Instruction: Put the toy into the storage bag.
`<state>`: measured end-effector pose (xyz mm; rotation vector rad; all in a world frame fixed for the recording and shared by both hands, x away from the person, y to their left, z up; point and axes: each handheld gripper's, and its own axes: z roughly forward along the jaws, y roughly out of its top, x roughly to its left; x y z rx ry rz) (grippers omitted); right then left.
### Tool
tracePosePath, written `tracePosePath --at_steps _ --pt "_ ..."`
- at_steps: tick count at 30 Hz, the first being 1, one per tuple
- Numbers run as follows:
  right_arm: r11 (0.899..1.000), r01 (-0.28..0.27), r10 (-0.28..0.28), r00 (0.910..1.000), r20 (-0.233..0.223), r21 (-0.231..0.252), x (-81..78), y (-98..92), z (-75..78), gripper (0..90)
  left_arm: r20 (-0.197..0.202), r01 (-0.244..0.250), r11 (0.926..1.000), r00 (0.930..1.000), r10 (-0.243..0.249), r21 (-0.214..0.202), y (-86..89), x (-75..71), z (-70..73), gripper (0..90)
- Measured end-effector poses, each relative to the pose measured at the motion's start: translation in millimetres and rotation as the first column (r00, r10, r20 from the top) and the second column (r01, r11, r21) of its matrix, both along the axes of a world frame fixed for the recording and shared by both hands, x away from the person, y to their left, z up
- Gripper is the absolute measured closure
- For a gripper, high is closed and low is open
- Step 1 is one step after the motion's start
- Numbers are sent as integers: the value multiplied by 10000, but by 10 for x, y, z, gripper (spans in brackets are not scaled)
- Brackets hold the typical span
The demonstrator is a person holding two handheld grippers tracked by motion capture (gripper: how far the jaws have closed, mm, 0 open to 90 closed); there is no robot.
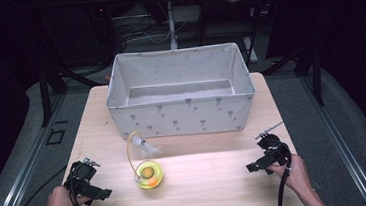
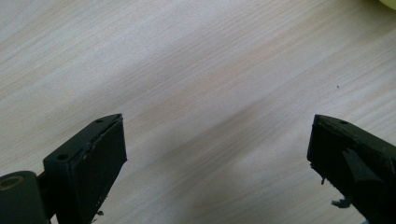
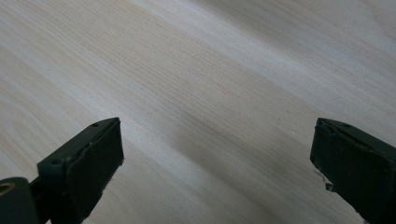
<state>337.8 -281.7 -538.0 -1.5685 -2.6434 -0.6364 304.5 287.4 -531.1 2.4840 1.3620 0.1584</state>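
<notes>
Yellow ring toy (image 1: 148, 174) with wire-hung feather lies on grained wood between gaping left hand-held gripper (image 1: 88, 180) and right hand-held gripper (image 1: 268, 154).

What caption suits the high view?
Two open hand-held grippers flank a yellow toy before a fabric bin.

high view: above, facing forward-down | 2 gripper views: close, angled down | shared: wooden table (image 1: 218, 180)
</notes>
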Motion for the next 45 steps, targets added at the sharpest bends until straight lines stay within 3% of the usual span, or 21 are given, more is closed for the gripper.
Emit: tracePosePath --at_steps 9,12,14,15,21,24,35,40,45 --pt "9999 -80 81 9999 -78 109 -2 13 4 31 -156 287 9995 9995 -288 -99 -54 -18 151 55" --pt "9992 248 -252 9996 109 328 -22 36 -16 31 -131 435 9990 9990 -436 -52 -81 -18 271 52" --pt "9998 -140 138 9999 -104 -123 -3 18 9 31 -34 554 9985 9985 -554 -32 -105 -20 341 51" --pt "10000 59 -59 10000 -21 -3 -13 31 -1 31 -16 584 9983 9983 -584 -56 -121 -24 381 49" --pt "9999 -110 109 9999 -39 -120 -7 29 -3 31 126 1071 9942 9942 -1069 -101 -216 -45 556 40" --pt "9999 -124 123 9999 -104 -116 -3 29 -5 30 108 1355 9907 9907 -1356 72 -283 -56 683 36" --pt "9999 -98 98 9999 -112 -72 -11 39 -10 30 143 1956 9806 9806 -1957 109 -472 -51 996 28" --pt "9999 -107 106 9998 -169 -79 -8 36 -16 30 92 2495 9676 9682 -2500 386 -641 -25 1170 25" --pt "9999 -137 136 9999 -104 -85 -9 32 -19 30 13 2701 9617 9627 -2704 469 -735 15 1257 1"
